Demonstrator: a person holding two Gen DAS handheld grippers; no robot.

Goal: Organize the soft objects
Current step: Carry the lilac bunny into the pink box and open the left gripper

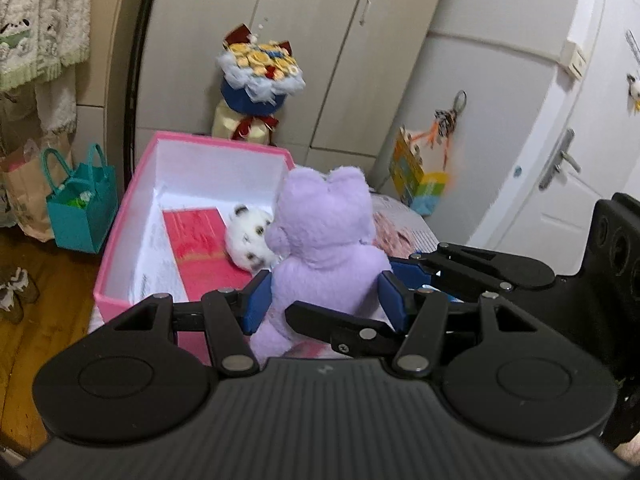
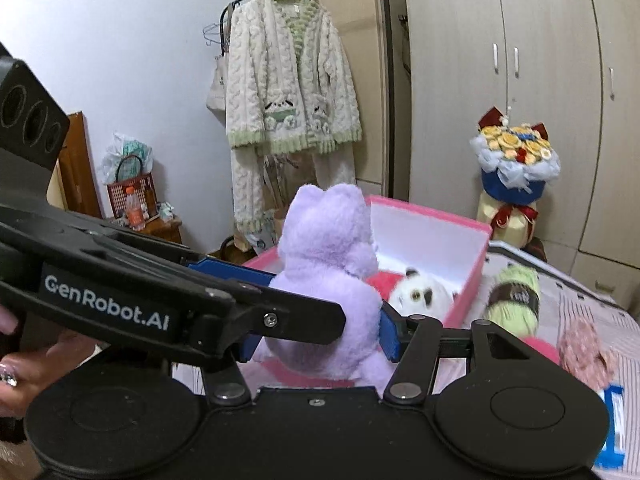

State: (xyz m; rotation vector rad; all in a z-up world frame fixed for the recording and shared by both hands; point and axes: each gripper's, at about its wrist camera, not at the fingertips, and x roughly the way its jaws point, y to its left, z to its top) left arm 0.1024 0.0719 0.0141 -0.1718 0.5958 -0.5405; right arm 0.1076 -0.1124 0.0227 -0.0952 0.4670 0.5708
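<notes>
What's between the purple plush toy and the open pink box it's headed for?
Nothing visible blocks it. Both the left gripper and right gripper hold the purple plush toy at the pink box's near rim. Inside lie a white spotted plush and a red booklet.

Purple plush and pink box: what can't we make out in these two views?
- Purple plush: face hidden in both views; only its back shows.
- Its lower body, right wrist view: covered by the left tongs.
- Pink box floor: near part hidden by the plush.
- White spotted toy: blurred, partly behind the plush.
- Yarn label: blurred, unreadable.
</notes>
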